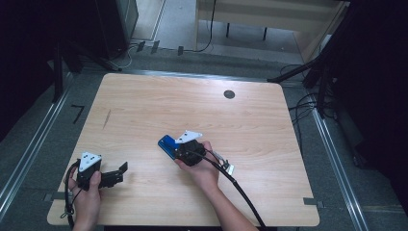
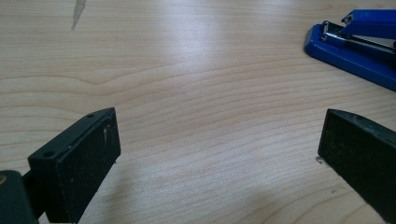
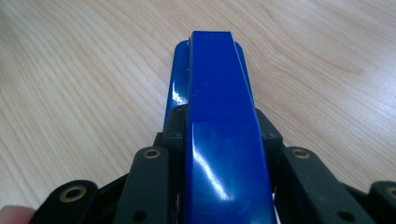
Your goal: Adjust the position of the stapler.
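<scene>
a light wooden table (image 1: 144, 110) holds a blue stapler (image 1: 167, 145) near its middle, with a small dark round spot (image 1: 229, 94) toward the far edge.

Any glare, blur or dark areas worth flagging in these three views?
High view: table lit, surroundings nearly black. Left gripper view: broad sheen on the wood, stapler slightly soft. Right gripper view: bright highlights on the stapler's top, near tongs blurred.

Your station: dim room, lit table.

You face a light wood-grain table with rounded corners (image 1: 144, 110), a dark round cable hole (image 1: 229, 94) near its far edge. Grey carpeted floor (image 1: 29, 130) surrounds it, crossed by metal floor rails (image 1: 332, 149). Beyond stands a pale wooden bench (image 1: 269, 14); black cables (image 1: 300, 108) trail right.
</scene>
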